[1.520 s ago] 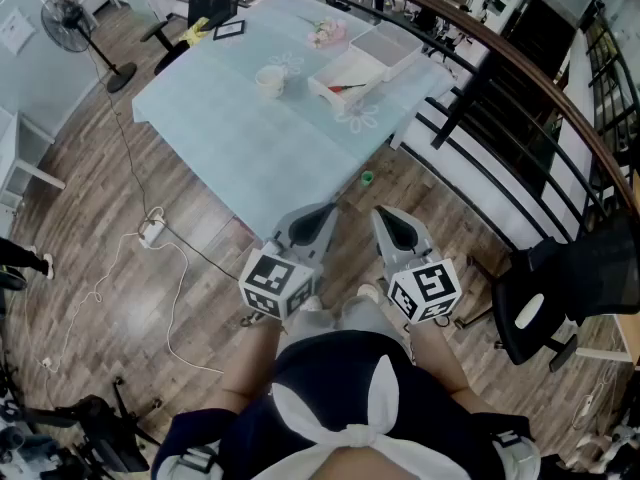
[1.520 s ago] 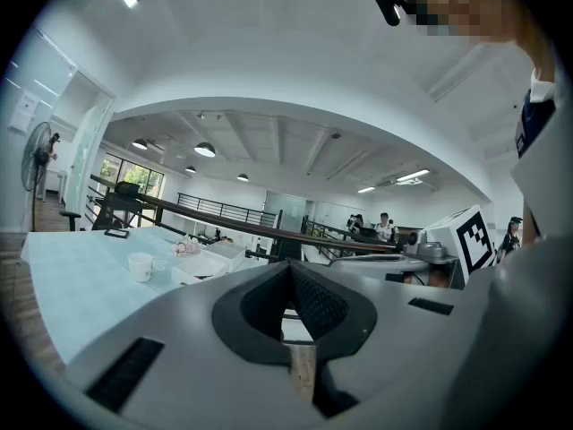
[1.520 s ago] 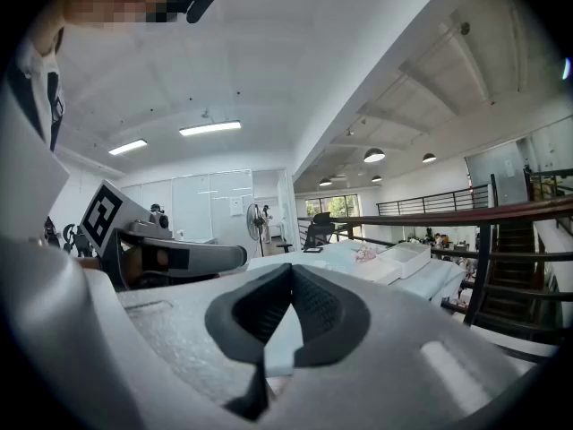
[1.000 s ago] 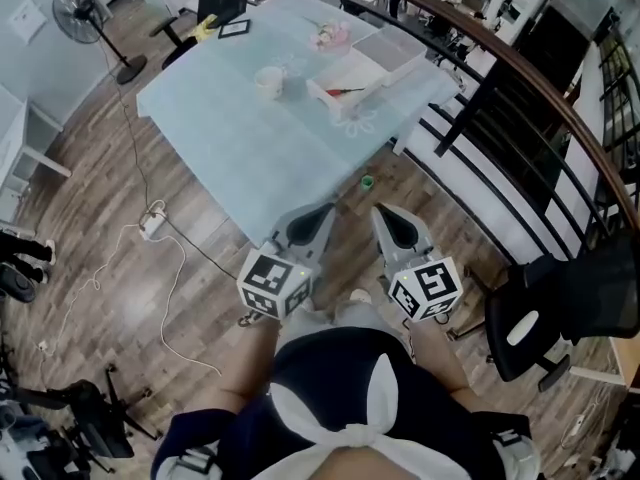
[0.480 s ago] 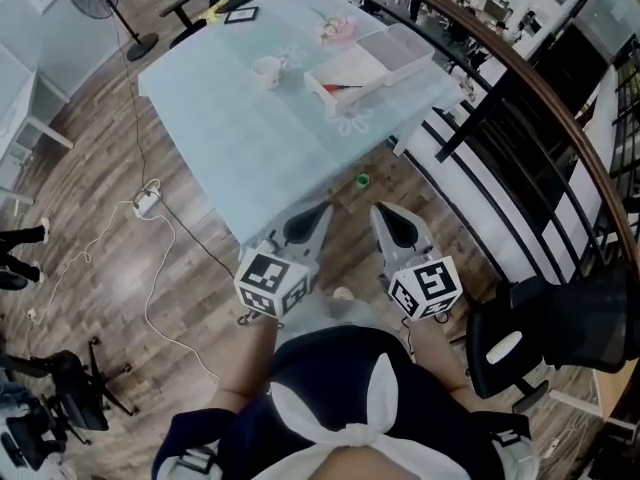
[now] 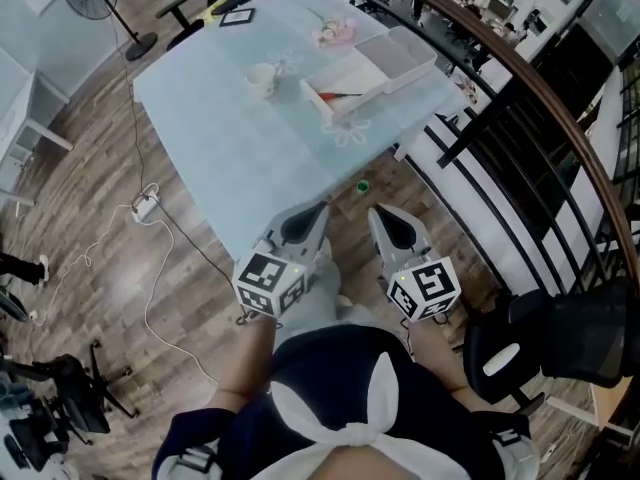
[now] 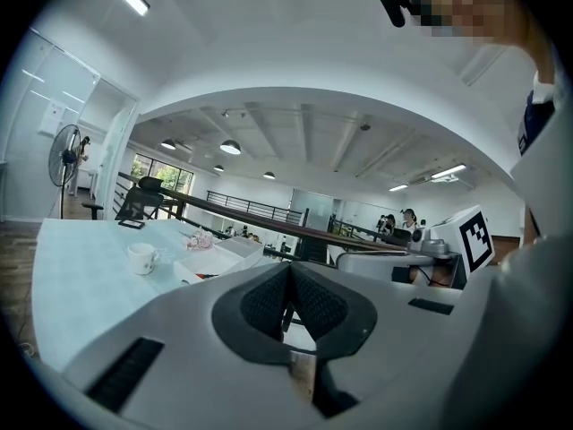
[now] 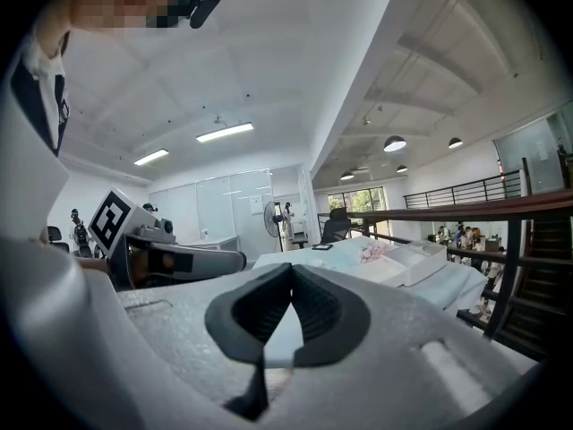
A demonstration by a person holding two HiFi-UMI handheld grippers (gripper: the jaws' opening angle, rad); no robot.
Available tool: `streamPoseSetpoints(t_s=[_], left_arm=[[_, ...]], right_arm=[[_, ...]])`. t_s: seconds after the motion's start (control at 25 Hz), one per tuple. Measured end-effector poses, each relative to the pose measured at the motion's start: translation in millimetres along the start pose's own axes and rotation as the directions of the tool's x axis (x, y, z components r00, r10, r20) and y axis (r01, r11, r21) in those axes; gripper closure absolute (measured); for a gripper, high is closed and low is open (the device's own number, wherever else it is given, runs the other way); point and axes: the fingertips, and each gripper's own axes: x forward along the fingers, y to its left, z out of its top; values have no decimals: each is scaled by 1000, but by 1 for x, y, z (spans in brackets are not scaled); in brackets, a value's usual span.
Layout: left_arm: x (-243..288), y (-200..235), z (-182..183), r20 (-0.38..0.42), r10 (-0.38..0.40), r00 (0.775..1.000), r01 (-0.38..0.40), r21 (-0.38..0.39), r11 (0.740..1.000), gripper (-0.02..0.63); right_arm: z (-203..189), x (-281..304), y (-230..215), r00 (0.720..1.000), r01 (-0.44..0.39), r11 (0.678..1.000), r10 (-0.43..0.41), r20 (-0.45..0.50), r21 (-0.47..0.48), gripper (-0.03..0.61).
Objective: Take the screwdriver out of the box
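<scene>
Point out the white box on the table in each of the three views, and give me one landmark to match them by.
Head view: the white box is at top centre, on the far part of the table.
Left gripper view: the box is left of centre, below mid height.
Right gripper view: the box is right of centre, below mid height.
Shared landmark: the pink flowers beside the box.

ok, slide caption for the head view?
Left gripper and right gripper, shut, empty, short of the table; screwdriver in white box.
</scene>
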Motion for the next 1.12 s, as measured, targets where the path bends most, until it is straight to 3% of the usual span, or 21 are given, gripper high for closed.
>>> streamPoseSetpoints(t_s=[0.48, 0.8, 1.12], left_arm=[[85, 123, 56, 18, 38, 999, -38, 1, 999, 598], [125, 176, 67, -8, 22, 1000, -22, -23, 999, 598], [141, 212, 72, -17, 1, 1000, -1, -10, 1000, 598]], right_arm=[[31, 116, -84, 1000, 12, 1000, -12, 0, 2, 580], [42, 182, -112, 999, 11, 1000, -11, -31, -9, 580], [61, 219, -126, 1000, 25, 1000, -24, 15, -12, 573]])
